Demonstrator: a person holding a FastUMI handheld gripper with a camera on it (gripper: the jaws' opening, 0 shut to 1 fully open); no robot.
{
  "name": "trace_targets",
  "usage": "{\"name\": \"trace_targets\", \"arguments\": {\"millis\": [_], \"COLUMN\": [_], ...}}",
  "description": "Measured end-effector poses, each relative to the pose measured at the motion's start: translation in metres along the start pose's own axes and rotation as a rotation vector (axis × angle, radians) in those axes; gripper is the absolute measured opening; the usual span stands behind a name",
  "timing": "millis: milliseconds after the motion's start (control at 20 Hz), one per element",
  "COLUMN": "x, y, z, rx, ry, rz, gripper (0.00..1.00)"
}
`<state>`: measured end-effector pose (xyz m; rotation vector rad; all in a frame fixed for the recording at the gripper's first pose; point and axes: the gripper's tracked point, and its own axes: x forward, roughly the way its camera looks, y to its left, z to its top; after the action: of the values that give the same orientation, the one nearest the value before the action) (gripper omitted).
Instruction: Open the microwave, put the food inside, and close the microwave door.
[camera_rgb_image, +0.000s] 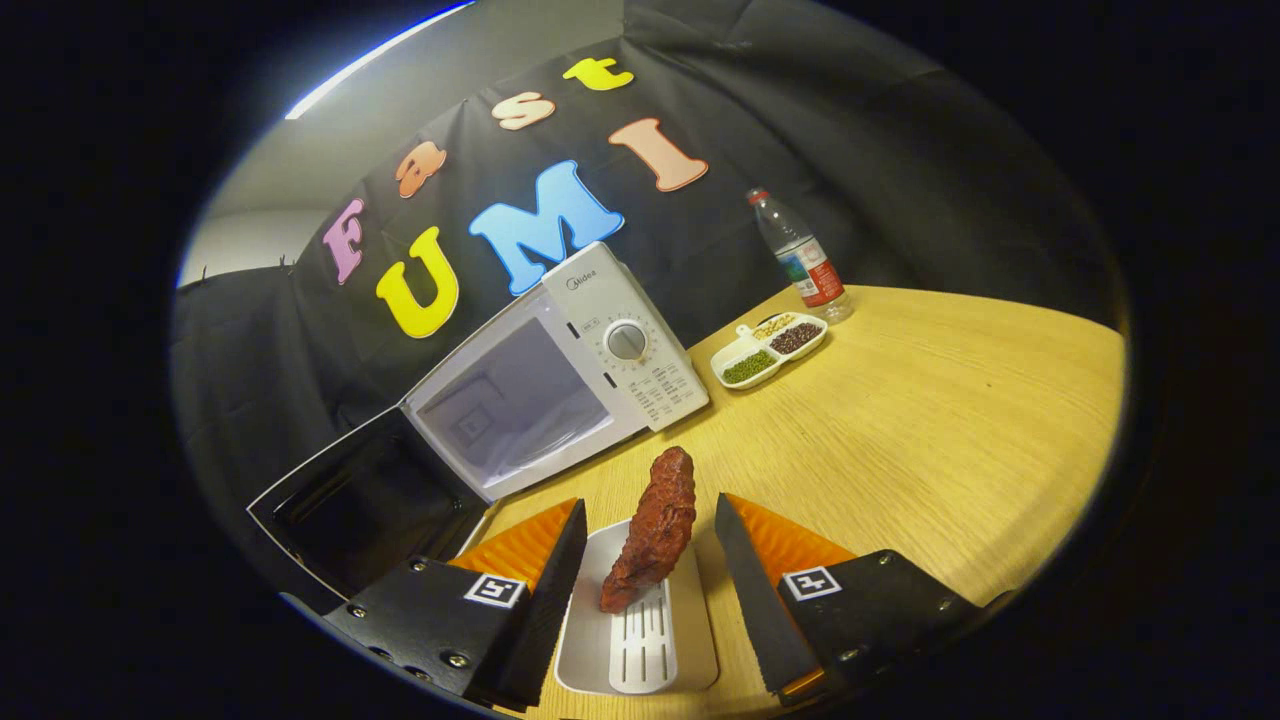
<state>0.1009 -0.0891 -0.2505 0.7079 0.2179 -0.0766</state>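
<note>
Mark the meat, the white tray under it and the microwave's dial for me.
Meat (655, 525): gripper view, mid-body, between the open fingers.
White tray (690, 630): gripper view, bare right rim.
Microwave dial (627, 341): gripper view, knob centre on the control panel.
Gripper (645, 575): gripper view, midway between fingertips.

Wooden table (930, 420) bears microwave (560, 370), white tray (690, 630), divided dish (770, 350), bottle (805, 255).

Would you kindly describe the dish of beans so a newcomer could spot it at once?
Start at the white microwave on the wooden table, beyond the open tongs. On its control-panel side, near a water bottle, lies the white divided dish. Unlike the plain tray with meat, it holds green, dark and pale beans in separate compartments.
</note>
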Motion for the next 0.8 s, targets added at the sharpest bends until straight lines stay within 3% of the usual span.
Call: {"name": "trace_targets", "arguments": {"millis": [100, 250, 300, 400, 450, 500, 750, 800], "x": [0.010, 0.021, 0.028, 0.030, 0.032, 0.031, 0.036, 0.030], "y": [0.001, -0.006, -0.005, -0.005, -0.010, -0.005, -0.007, -0.011], "z": [0.002, 0.011, 0.009, 0.003, -0.003, -0.003, -0.006, -0.005], "rx": [0.021, 0.091, 0.114, 0.153, 0.160, 0.178, 0.208, 0.223], "ry": [-0.021, -0.047, -0.029, 0.007, 0.025, 0.028, 0.052, 0.059], "rz": [0.033, 0.040, 0.058, 0.080, 0.086, 0.112, 0.125, 0.116], "gripper": [0.78, 0.61, 0.51, 0.50, 0.44, 0.31, 0.30, 0.22]}}
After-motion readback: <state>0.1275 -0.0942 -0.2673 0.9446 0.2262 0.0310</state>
